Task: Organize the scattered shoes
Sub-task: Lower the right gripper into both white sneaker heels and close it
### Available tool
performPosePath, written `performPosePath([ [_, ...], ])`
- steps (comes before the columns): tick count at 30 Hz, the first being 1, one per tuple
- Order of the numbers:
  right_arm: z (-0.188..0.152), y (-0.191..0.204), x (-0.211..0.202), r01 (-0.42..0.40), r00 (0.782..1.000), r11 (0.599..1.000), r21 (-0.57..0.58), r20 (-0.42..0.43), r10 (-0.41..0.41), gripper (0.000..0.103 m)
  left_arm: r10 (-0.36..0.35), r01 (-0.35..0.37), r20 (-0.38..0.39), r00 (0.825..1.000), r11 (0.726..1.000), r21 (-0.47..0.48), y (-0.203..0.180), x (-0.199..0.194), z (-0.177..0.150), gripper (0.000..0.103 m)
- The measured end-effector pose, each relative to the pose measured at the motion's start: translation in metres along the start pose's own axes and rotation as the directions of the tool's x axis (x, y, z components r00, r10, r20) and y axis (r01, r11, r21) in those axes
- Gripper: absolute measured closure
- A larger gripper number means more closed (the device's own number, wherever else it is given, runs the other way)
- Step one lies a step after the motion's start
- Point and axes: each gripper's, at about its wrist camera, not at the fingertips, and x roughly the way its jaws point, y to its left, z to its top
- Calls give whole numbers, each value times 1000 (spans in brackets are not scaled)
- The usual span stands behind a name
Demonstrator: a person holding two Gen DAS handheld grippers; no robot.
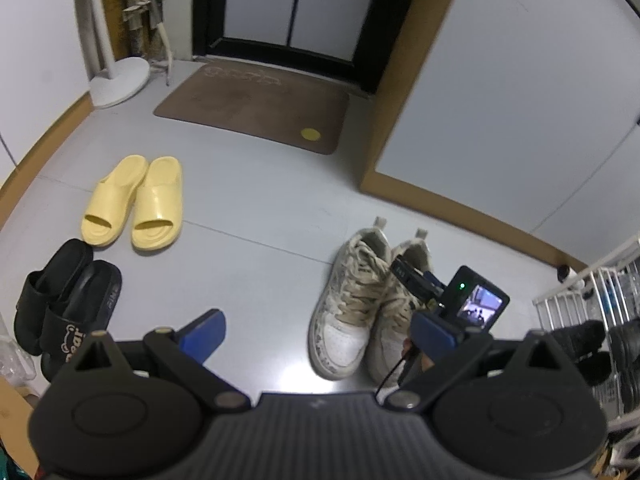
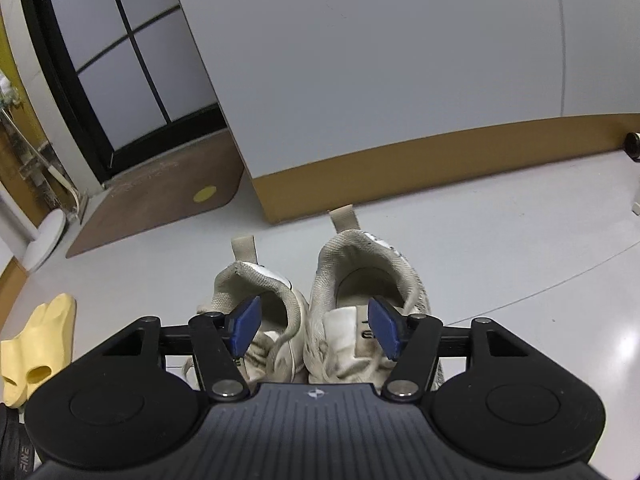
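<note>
We see the left tool (image 1: 316,330) at the bottom of the left wrist view, its 2 blue pads spread wide with only bare floor (image 1: 256,216) between them, so it stands open and grips nothing. In the left half of that frame a pair of yellow slides (image 1: 136,200) lies side by side, touching, and just below them at the left edge a pair of black slides (image 1: 68,304) also lies together. Right of centre, 2 worn white sneakers (image 1: 360,304) stand side by side, toes toward the bottom of the frame. A brown doormat (image 1: 256,108) sits near the top centre before a dark-framed door (image 1: 296,8), and a white rack (image 1: 592,292) with dark shoes shows at the right edge.

In the right wrist view, we find the right tool (image 2: 316,330) low in the centre over the sneakers (image 2: 352,312), which fill the middle with heels toward the top. Its jaws are parted: the left pad hangs over the left sneaker's opening and the right pad over the right sneaker's tongue, with neither pad pressing on a shoe.
</note>
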Motion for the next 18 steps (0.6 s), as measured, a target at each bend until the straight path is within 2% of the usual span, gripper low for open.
performPosePath([
  [3, 0, 5, 8, -12, 1000, 1000, -22, -22, 11, 39, -2, 2, -14, 1000, 1000, -18, 1, 5, -1, 3],
  [6, -10, 6, 18, 36, 996, 999, -32, -86, -38, 38, -30, 29, -48, 998, 1000, -10, -4, 11, -4, 3],
  [10, -25, 8, 14, 53, 995, 996, -70, -79, -58, 37, -28, 29, -38, 999, 999, 14, -9, 8, -5, 3],
  [15, -39, 10, 1, 63, 996, 995, -72, -58, -67, 37, -25, 25, -42, 999, 1000, -1, -5, 8, -5, 3],
  [18, -44, 14, -3, 74, 996, 994, -80, -34, -77, 41, -34, 34, -47, 998, 999, 3, -7, 8, -6, 3],
])
